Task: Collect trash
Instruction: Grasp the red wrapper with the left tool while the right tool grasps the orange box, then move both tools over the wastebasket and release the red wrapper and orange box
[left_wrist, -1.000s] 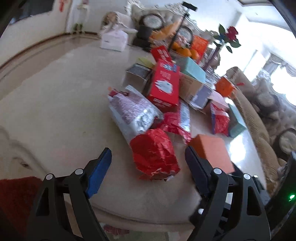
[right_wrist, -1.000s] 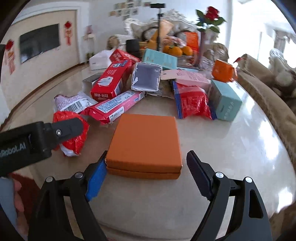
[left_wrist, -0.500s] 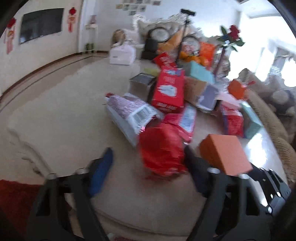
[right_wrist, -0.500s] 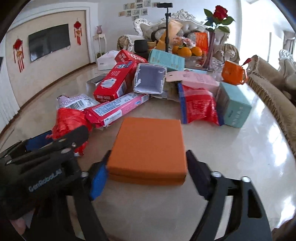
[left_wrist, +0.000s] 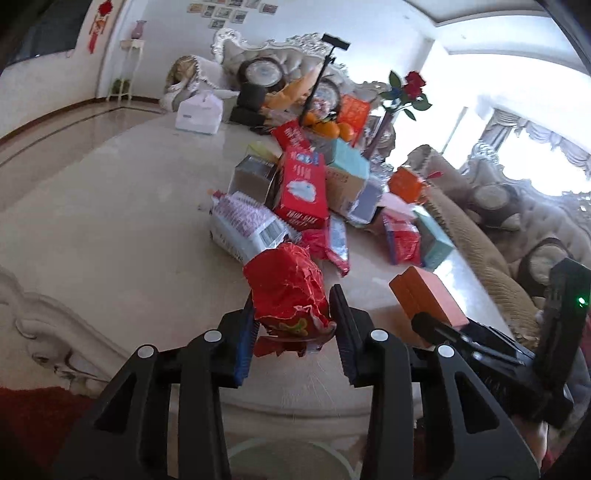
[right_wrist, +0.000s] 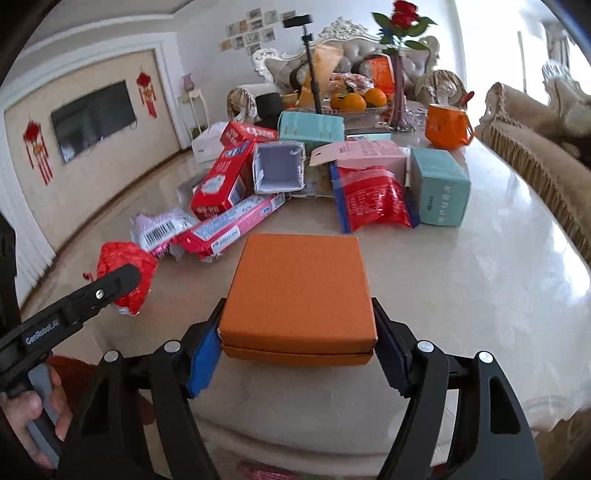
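Note:
A crumpled red snack bag (left_wrist: 288, 291) sits between the fingers of my left gripper (left_wrist: 293, 332), which is shut on it above the table's near edge. It also shows in the right wrist view (right_wrist: 125, 273), partly hidden by the left gripper's finger. A flat orange box (right_wrist: 299, 291) is clamped between the pads of my right gripper (right_wrist: 297, 354) near the front of the marble table (right_wrist: 480, 295). The orange box also shows in the left wrist view (left_wrist: 428, 295).
A heap of wrappers and cartons fills the table's middle: a white barcode bag (left_wrist: 247, 225), a red carton (left_wrist: 303, 188), a pink pack (right_wrist: 229, 225), a red pouch (right_wrist: 369, 195), a teal box (right_wrist: 439, 188). An orange mug (right_wrist: 447, 125), fruit and a rose vase stand behind. A sofa lies right.
Both grippers closed from open: the left onto the red snack bag, the right onto the orange box. The left gripper moved forward to the bag.

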